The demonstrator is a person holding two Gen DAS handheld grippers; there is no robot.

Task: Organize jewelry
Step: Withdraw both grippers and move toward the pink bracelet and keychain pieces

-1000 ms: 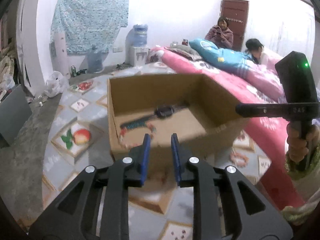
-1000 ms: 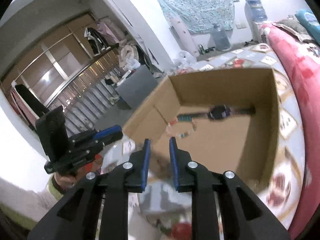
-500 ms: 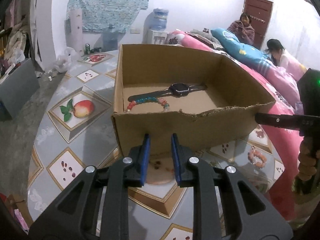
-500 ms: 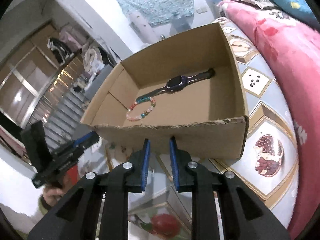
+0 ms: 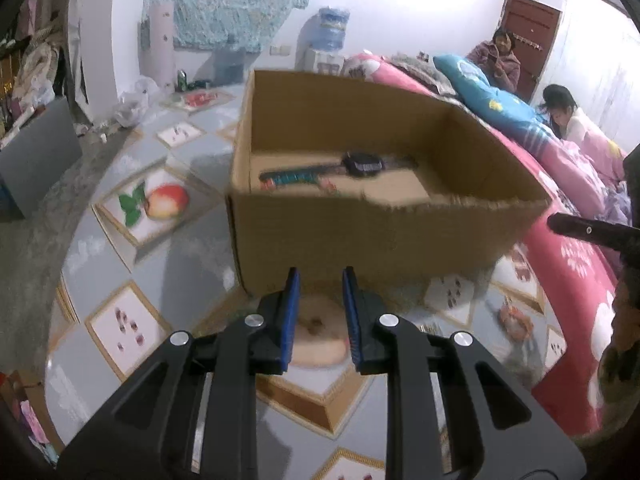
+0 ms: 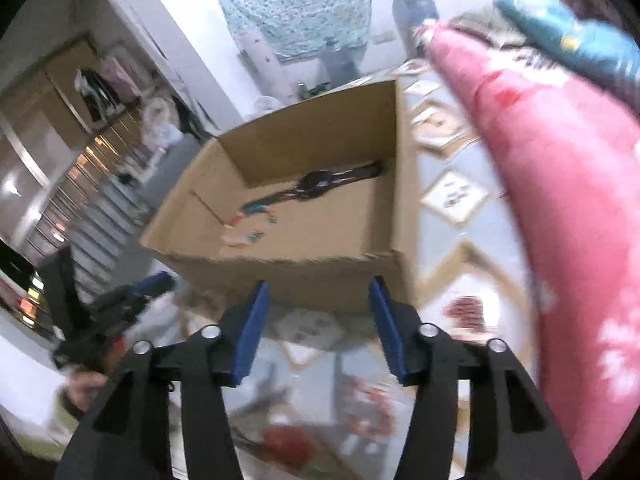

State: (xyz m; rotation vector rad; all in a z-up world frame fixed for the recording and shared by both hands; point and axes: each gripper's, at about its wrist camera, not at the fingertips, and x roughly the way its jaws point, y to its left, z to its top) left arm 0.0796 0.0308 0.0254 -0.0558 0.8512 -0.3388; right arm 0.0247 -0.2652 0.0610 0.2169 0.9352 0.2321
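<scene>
While both views are blurred, the main things still read clearly.

Box: an open brown cardboard box stands on the floor of pale tiles with fruit pictures, close beside the edge of the bed with the pink flowered cover.

Watch: a black wristwatch with a dark strap lies flat on the box bottom, toward the far wall.

Bracelet: a bracelet of multicoloured beads lies on the box bottom near the left wall, just beside the watch strap's end.

Second bracelet: a reddish beaded bracelet lies on the floor tiles outside the box, between its near right corner and the bed.

Left gripper: the black left gripper with blue pads points down at the floor just in front of the box's near wall; its jaws stand narrowly apart with nothing between them.

Right gripper: the black right gripper with blue pads hangs before the box's near wall; its jaws have just been opening and are spread wide, holding nothing.
</scene>
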